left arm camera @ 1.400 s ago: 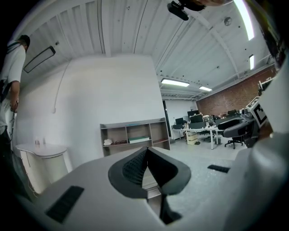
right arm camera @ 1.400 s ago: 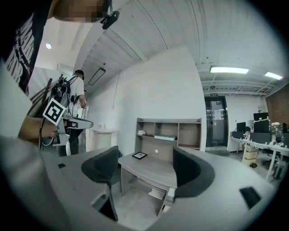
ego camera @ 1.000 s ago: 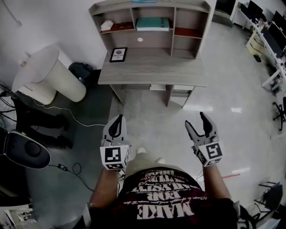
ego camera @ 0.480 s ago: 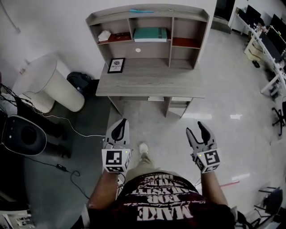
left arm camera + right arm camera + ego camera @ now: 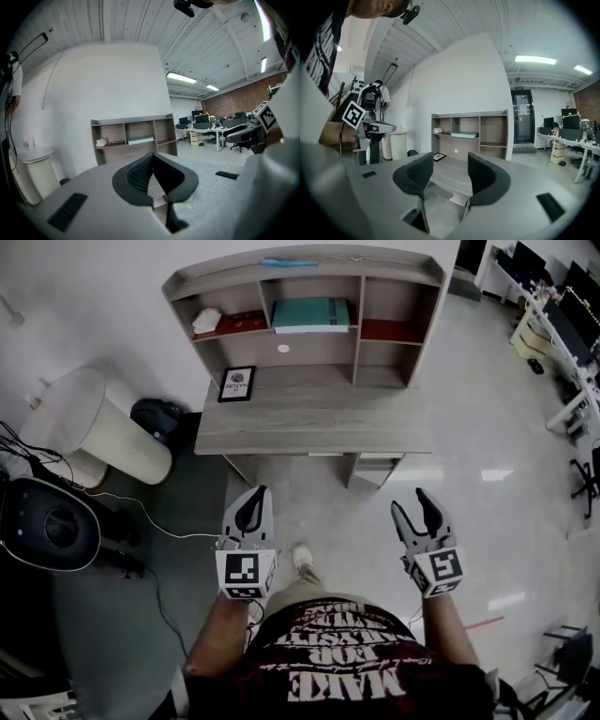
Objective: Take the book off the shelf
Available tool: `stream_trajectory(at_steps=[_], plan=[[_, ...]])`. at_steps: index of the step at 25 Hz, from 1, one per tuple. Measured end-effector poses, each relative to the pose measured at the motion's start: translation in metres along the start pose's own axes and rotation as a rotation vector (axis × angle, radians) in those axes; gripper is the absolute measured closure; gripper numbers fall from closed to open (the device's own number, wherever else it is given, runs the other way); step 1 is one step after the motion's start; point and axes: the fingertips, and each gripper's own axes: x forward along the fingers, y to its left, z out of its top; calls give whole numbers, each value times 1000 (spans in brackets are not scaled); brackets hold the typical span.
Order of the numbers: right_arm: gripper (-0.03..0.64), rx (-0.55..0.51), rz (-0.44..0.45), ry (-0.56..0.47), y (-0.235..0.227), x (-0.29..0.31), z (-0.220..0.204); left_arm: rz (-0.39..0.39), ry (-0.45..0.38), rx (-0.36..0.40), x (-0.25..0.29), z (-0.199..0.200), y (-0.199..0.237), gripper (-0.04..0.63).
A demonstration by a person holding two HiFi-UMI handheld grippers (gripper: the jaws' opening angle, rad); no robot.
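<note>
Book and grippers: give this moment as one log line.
book: middle shelf compartment; left gripper: shut, empty; right gripper: open, just closed partly, empty

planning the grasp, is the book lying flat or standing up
Lying flat: the teal book rests broad face down in the middle compartment of the shelf.

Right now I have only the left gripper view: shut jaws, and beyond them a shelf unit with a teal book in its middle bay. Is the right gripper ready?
Observer: The right gripper is open with nothing between its jaws, which have just been closing partway.
Operator: What are my own jaws hiding from me?
Observer: A framed picture sits at the back left of the desk, below the left bay.
</note>
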Motion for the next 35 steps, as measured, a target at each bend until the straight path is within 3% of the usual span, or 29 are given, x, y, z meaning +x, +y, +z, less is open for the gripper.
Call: stream_trajectory(at_steps=[8, 11, 15, 22, 27, 32, 35], plan=[[391, 6, -22, 3, -13, 55, 14, -27, 16, 10, 51, 2, 32, 588], [391, 5, -27, 15, -15, 75, 15, -38, 5, -19, 71, 7, 41, 589], [391, 12, -31, 20, -16, 105, 19, -61, 17, 28, 92, 5, 61, 589], [392, 0, -25, 6, -8, 159, 39, -59, 24, 24, 123, 3, 104, 589], [393, 50, -7, -11, 0, 197, 52, -42, 0, 31, 140, 8, 144, 589], [397, -7, -13, -5, 13, 224, 62, -22, -12, 9, 151, 1, 184, 589], [397, 13, 1, -5, 23, 233, 66, -17, -26, -5, 156, 3, 199, 588]])
